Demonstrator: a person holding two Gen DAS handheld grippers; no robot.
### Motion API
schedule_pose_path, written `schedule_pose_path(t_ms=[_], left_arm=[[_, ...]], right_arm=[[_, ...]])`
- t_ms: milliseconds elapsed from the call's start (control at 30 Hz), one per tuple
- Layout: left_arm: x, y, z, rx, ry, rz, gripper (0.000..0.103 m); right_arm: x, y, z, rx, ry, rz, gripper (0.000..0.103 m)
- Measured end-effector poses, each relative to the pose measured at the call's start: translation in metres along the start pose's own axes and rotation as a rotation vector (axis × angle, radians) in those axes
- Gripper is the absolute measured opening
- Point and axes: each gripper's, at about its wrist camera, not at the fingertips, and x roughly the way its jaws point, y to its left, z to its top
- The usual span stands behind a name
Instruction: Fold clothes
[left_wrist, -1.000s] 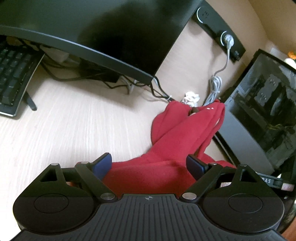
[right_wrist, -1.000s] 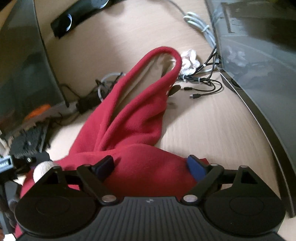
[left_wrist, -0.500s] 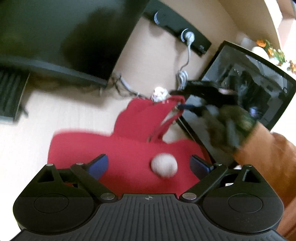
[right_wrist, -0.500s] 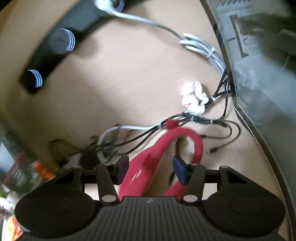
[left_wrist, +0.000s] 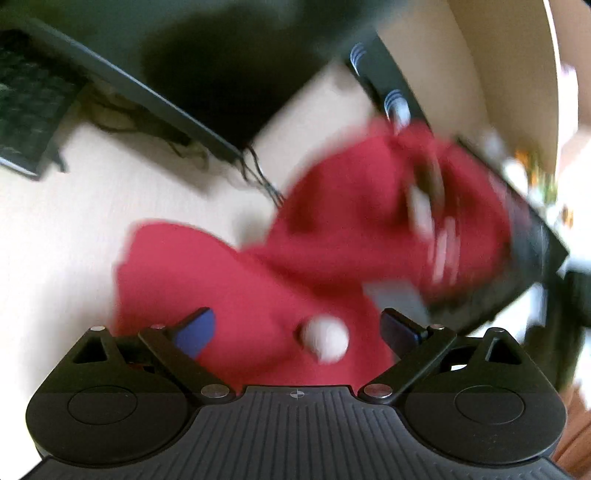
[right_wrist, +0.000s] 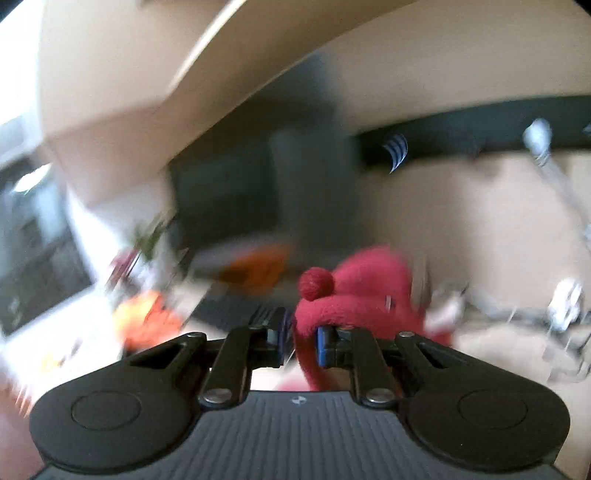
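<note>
- Left wrist view: the left tongs (left_wrist: 297, 326) are spread wide over the red cloth (left_wrist: 229, 284), which lies partly on the pale worktop (left_wrist: 74, 221).
- A white pompom (left_wrist: 325, 338) sits on the cloth between the fingers.
- The far end of the cloth is lifted, all blurry.
- Right wrist view: the right tongs (right_wrist: 301, 338) are pinching a thick red edge of the cloth (right_wrist: 369, 284), up off the worktop.
- A red pompom (right_wrist: 316, 282) sits just above them.

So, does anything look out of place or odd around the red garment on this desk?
Yes. The red fleece garment is being folded on a pale wooden desk crowded with a dark monitor, black keyboard and loose cables. The right gripper pinches its edge; the left gripper is open.
</note>
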Motion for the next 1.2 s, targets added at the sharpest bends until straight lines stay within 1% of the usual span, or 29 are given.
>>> schedule_pose_path(t_ms=[33,100,167,200,233,267,300,333,367,433,500,533,567,600,633,667,700,733,767,800,833,867,900,933,1000,1067,1100,1133,1200], left_arm=[[-0.009,0.004,0.004,-0.018,-0.026,0.009,0.099],[-0.024,0.009,0.010,-0.033,-0.057,0.031,0.099],[-0.032,0.008,0.016,-0.039,-0.075,0.032,0.100],[-0.035,0.006,0.019,-0.037,-0.080,0.027,0.100],[-0.032,0.000,0.023,-0.023,-0.078,0.023,0.100],[-0.030,-0.006,0.026,-0.008,-0.074,0.019,0.100],[-0.025,-0.013,0.027,0.006,-0.058,0.004,0.100],[-0.020,-0.019,0.028,0.018,-0.042,-0.010,0.100],[-0.011,-0.026,0.027,0.021,-0.019,-0.019,0.100],[0.009,-0.036,0.022,0.017,0.035,-0.001,0.100],[0.027,-0.038,0.017,-0.007,0.076,0.027,0.099],[0.034,-0.036,0.014,-0.035,0.086,0.038,0.098],[0.040,-0.034,0.011,-0.064,0.095,0.048,0.095],[0.046,-0.030,0.008,-0.100,0.101,0.058,0.089],[0.050,-0.027,0.007,-0.126,0.105,0.070,0.086],[0.054,-0.024,0.005,-0.151,0.108,0.081,0.086],[0.056,-0.021,0.005,-0.160,0.108,0.085,0.084],[0.058,-0.019,0.005,-0.168,0.108,0.088,0.081],[0.060,-0.019,0.006,-0.164,0.106,0.093,0.074],[0.061,-0.019,0.007,-0.161,0.104,0.097,0.061],[0.063,-0.019,0.009,-0.156,0.101,0.101,0.055],[0.063,-0.021,0.010,-0.143,0.092,0.098,0.047],[0.063,-0.023,0.012,-0.130,0.083,0.095,0.041],[0.063,-0.025,0.014,-0.116,0.075,0.092,0.038],[0.052,-0.034,0.011,-0.084,0.071,0.091,0.026],[0.041,-0.043,0.008,-0.052,0.067,0.091,0.024],[0.035,-0.047,0.006,-0.035,0.066,0.091,0.024],[0.029,-0.052,-0.003,0.001,0.079,0.105,0.024],[0.017,-0.060,-0.021,0.070,0.106,0.134,0.024]], right_arm=[[-0.004,0.013,-0.019,-0.015,0.053,0.019,0.015],[0.003,0.026,-0.070,-0.052,0.209,-0.028,0.016],[0.012,0.039,-0.120,-0.173,0.356,-0.147,0.023],[0.011,0.046,-0.135,-0.226,0.396,-0.175,0.025],[0.011,0.054,-0.150,-0.279,0.435,-0.201,0.030],[0.004,0.057,-0.156,-0.275,0.441,-0.195,0.044],[-0.003,0.061,-0.161,-0.268,0.446,-0.187,0.054],[-0.012,0.062,-0.163,-0.253,0.433,-0.182,0.069],[-0.020,0.061,-0.163,-0.240,0.417,-0.189,0.071],[-0.038,0.057,-0.161,-0.200,0.374,-0.216,0.071],[-0.054,0.044,-0.152,-0.061,0.278,-0.231,0.071],[-0.062,0.038,-0.147,0.010,0.230,-0.238,0.071],[-0.064,0.028,-0.140,0.119,0.166,-0.235,0.072],[-0.063,0.019,-0.137,0.217,0.116,-0.220,0.072],[-0.060,0.010,-0.134,0.301,0.074,-0.205,0.072],[-0.053,0.004,-0.133,0.366,0.051,-0.184,0.072],[-0.045,-0.002,-0.131,0.429,0.028,-0.162,0.072],[-0.035,-0.007,-0.132,0.472,0.029,-0.131,0.072],[-0.024,-0.012,-0.133,0.515,0.031,-0.100,0.071],[-0.015,-0.014,-0.134,0.524,0.054,-0.087,0.066],[-0.007,-0.016,-0.136,0.532,0.078,-0.076,0.046],[0.000,-0.015,-0.136,0.504,0.114,-0.084,0.027],[0.004,-0.014,-0.135,0.468,0.136,-0.101,0.026],[0.004,-0.013,-0.132,0.439,0.135,-0.112,0.024],[-0.012,-0.009,-0.117,0.393,0.094,-0.106,0.021],[-0.027,-0.005,-0.103,0.348,0.053,-0.099,0.021],[-0.036,0.000,-0.097,0.310,0.046,-0.093,0.021],[-0.045,0.007,-0.094,0.264,0.054,-0.090,0.021],[-0.041,0.007,-0.115,0.236,0.164,-0.122,0.021]])
